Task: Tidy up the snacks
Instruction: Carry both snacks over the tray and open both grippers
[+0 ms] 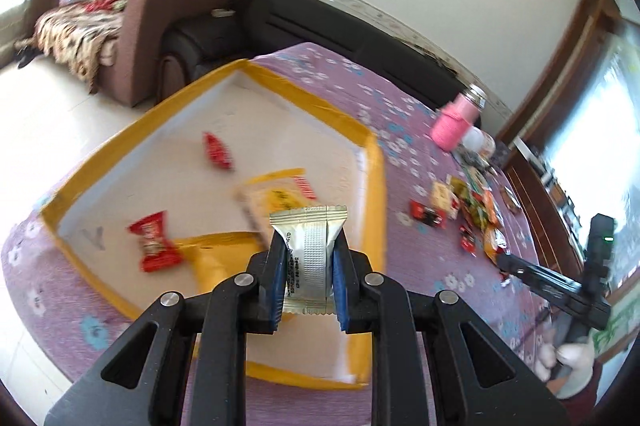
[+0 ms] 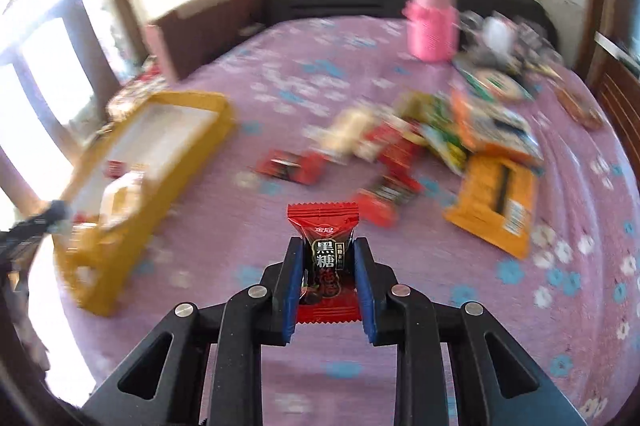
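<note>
From the left wrist we see our left gripper (image 1: 308, 266) clamped on a silver packet (image 1: 309, 262) above the yellow box (image 1: 280, 84) — long axis pointing forward. From the right wrist, our right gripper (image 2: 325, 280) grips a red candy (image 2: 324, 258) likewise, over the purple cloth (image 2: 280, 66).

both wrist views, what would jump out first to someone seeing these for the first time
Each gripper is clamped on a wrapped sweet: the left gripper holds a silver packet above the yellow-edged box, and the right gripper holds a red candy over the purple flowered cloth. Next comes the heap of loose snacks on the cloth right of the box, with a pink jar behind it.
</note>
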### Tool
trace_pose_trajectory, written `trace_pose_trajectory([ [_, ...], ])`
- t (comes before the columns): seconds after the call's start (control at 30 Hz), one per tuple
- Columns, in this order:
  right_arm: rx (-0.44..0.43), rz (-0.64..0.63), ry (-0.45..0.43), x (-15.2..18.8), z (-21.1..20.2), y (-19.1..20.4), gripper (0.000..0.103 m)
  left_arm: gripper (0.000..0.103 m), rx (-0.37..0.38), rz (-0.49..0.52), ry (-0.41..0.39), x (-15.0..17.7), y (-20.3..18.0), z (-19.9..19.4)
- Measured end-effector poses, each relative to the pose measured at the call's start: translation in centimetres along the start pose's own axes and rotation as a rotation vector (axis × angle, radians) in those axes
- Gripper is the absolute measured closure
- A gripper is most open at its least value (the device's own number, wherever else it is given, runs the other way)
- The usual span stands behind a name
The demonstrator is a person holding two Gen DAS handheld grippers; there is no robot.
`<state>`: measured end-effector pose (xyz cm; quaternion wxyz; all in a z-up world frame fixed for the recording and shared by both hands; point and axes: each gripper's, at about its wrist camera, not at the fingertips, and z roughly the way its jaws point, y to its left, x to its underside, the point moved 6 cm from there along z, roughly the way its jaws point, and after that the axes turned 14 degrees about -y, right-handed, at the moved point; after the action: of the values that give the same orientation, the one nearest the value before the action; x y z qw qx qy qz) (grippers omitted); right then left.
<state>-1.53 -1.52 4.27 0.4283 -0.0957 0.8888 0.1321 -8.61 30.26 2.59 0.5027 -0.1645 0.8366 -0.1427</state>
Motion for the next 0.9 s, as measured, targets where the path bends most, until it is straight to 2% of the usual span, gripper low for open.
trace_pose_trajectory([
  [0.13,-0.135,-0.057,0.003,-1.4,0.3,6.7,0.078,0.086,-0.037,0.004,-0.004,-1.0,1.9,0.3],
  [0.27,-0.28,-0.091,0.06,-1.4,2.1,14.2,0.078,0.086,-0.089,0.053,0.014,-2.4,3.5,1.7],
  [0.47,-0.387,-0.151,0.14,-0.1,5.4,22.4,0.078,0.085,-0.137,0.043,0.059,-2.7,6.2,3.9],
  [0.7,-0.4,-0.153,0.204,1.5,9.1,26.1,0.078,0.085,-0.121,-0.009,0.08,-2.9,7.5,4.9],
  [0.9,-0.397,-0.132,0.182,1.2,10.5,26.5,0.075,0.079,-0.098,-0.043,0.071,-3.0,7.7,4.4],
])
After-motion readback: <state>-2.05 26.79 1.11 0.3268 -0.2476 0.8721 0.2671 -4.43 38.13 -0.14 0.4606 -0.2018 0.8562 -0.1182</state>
